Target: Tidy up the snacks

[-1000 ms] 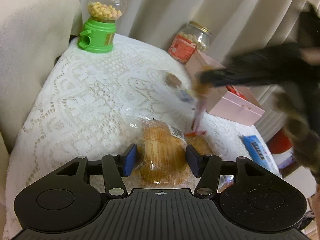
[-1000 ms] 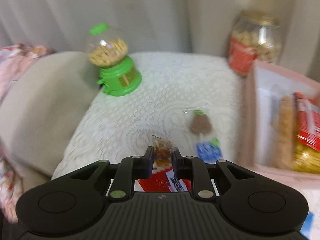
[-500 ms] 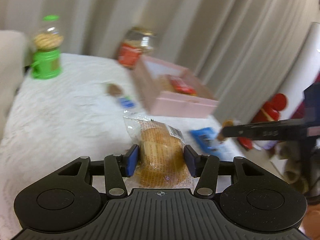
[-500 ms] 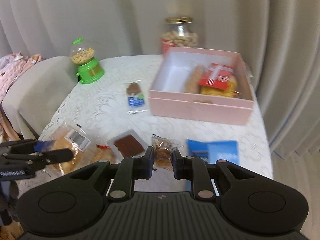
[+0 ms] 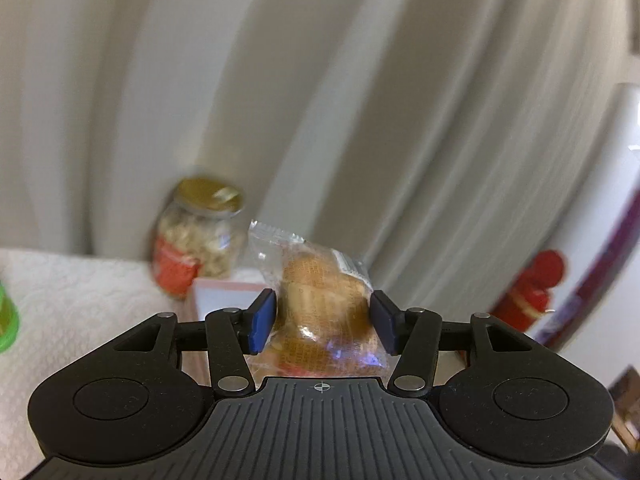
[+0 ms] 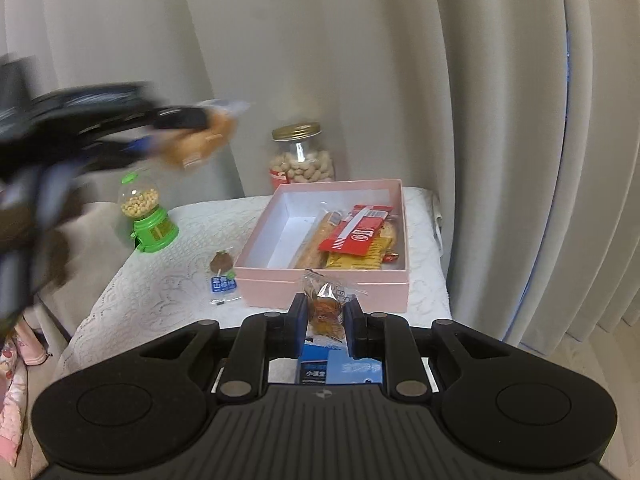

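Left wrist view
Left gripper (image 5: pixel 323 322): grasping the bun bag (image 5: pixel 320 300), blue pads pressed against its sides.
Bun bag: clear crinkled wrapper, golden-brown buns inside, white label near the top; held up in front of the curtain (image 5: pixel 360 120).
Jar (image 5: pixel 196 236): gold lid, red label, behind the bag on the left.

Right wrist view
Right gripper (image 6: pixel 325 322): clenched on a candy (image 6: pixel 326 308).
Candy: small clear packet, amber-orange filling; held just in front of the pink box (image 6: pixel 326 290).
Box: open on the lace table (image 6: pixel 160 292), red packet (image 6: pixel 356 232) and yellow snacks inside.
Left gripper: blurred at upper left, bun bag in it, above the green dispenser (image 6: pixel 148 216).
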The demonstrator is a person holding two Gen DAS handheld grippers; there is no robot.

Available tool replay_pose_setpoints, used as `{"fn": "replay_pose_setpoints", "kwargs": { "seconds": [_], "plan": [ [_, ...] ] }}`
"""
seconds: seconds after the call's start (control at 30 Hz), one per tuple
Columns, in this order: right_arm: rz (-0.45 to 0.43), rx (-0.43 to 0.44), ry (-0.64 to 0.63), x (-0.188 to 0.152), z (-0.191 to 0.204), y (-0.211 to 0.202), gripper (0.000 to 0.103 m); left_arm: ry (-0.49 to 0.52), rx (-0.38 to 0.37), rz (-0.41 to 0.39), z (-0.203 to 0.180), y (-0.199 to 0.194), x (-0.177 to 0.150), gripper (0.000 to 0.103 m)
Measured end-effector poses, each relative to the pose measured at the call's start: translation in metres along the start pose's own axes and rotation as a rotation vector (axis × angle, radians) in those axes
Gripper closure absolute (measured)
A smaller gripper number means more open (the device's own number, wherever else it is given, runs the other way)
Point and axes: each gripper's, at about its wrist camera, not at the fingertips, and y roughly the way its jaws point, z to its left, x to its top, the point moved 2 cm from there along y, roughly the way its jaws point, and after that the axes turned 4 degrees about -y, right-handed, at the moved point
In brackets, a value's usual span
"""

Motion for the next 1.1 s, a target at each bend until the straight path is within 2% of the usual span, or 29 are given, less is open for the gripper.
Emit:
{"fn": "replay_pose_setpoints", "kwargs": {
  "seconds": [0.03, 0.13, 0.17, 0.27, 0.37, 0.5, 0.57, 0.63, 0.73, 0.87, 0.93, 1.1],
  "plan": [
    [0.002, 0.002, 0.001, 0.0, -0.001, 0.001, 0.085, -0.032, 0.028, 0.004, 0.006, 0.01, 0.001, 0.049],
    [-0.005, 0.008, -0.007, 0.002, -0.004, 0.001, 0.085, -0.054, -0.049, -0.039, 0.015, 0.002, -0.001, 0.049],
    [-0.008, 0.006, -0.008, 0.003, -0.004, 0.001, 0.085, -0.056, -0.053, -0.053, 0.017, -0.004, -0.001, 0.049],
    [-0.029, -0.008, 0.002, 0.022, -0.005, 0.007, 0.085, -0.082, -0.013, -0.08, 0.028, -0.026, 0.0, 0.049],
    [-0.066, 0.007, 0.009, 0.062, -0.002, 0.015, 0.084, -0.081, 0.055, -0.059, 0.036, -0.045, -0.007, 0.049],
    [-0.055, 0.005, 0.015, 0.149, 0.009, 0.053, 0.082, -0.107, 0.091, -0.015, 0.058, -0.058, -0.018, 0.049],
    [-0.011, -0.034, 0.032, 0.181, 0.011, 0.078, 0.061, -0.122, 0.119, -0.009, 0.072, -0.07, -0.025, 0.049],
    [0.001, -0.07, 0.053, 0.193, 0.012, 0.092, 0.059, -0.136, 0.168, -0.005, 0.091, -0.076, -0.033, 0.049],
    [0.029, -0.052, 0.054, 0.177, 0.017, 0.098, 0.059, -0.186, 0.205, 0.029, 0.122, -0.08, -0.052, 0.049],
    [0.133, -0.016, 0.045, 0.128, 0.027, 0.111, 0.058, -0.29, 0.212, 0.104, 0.155, -0.062, -0.076, 0.049],
    [0.18, 0.012, 0.036, 0.1, 0.032, 0.113, 0.058, -0.312, 0.212, 0.129, 0.162, -0.054, -0.085, 0.049],
    [0.232, 0.082, 0.028, 0.038, 0.043, 0.105, 0.053, -0.353, 0.224, 0.177, 0.17, -0.017, -0.09, 0.049]
  ]
}}
